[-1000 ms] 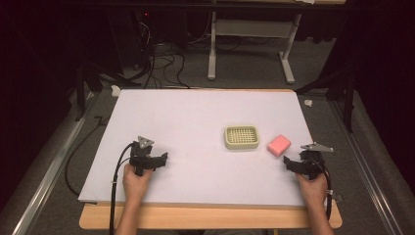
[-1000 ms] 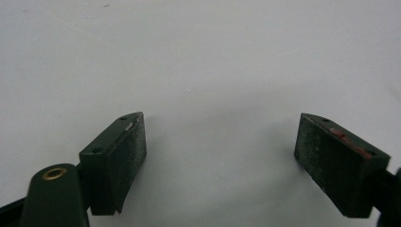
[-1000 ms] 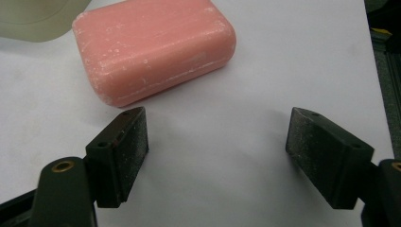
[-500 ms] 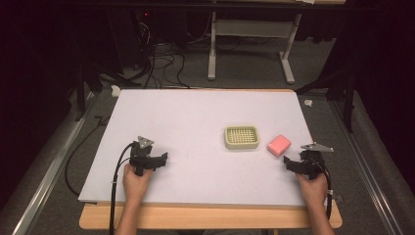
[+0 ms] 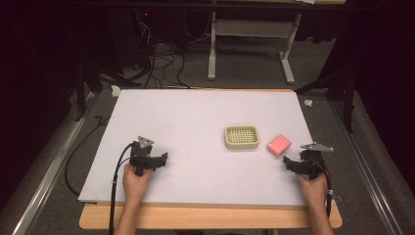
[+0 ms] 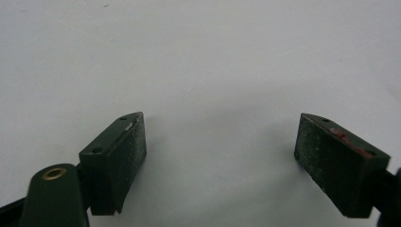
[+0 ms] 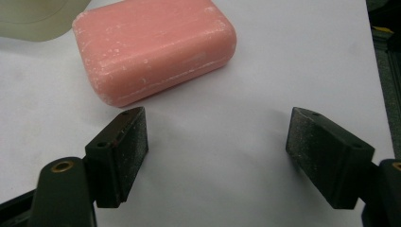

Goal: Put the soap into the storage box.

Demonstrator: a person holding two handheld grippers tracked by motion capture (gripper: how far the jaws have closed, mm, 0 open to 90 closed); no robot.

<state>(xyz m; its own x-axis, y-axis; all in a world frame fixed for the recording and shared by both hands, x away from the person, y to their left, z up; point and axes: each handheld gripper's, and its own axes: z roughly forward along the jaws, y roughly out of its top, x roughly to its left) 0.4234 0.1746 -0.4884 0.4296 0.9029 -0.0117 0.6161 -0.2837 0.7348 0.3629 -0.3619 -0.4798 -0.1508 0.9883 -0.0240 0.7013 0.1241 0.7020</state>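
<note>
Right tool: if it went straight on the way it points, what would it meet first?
Probably the pink soap, lying just ahead and a little left of the open right tool. The soap dish sits beyond it. Depth is unclear, so the tool might only graze the soap's near corner.

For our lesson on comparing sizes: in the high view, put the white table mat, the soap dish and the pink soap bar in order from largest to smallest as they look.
1. White table mat, by far the largest.
2. Soap dish.
3. Pink soap bar, slightly smaller than the dish beside it.
</note>
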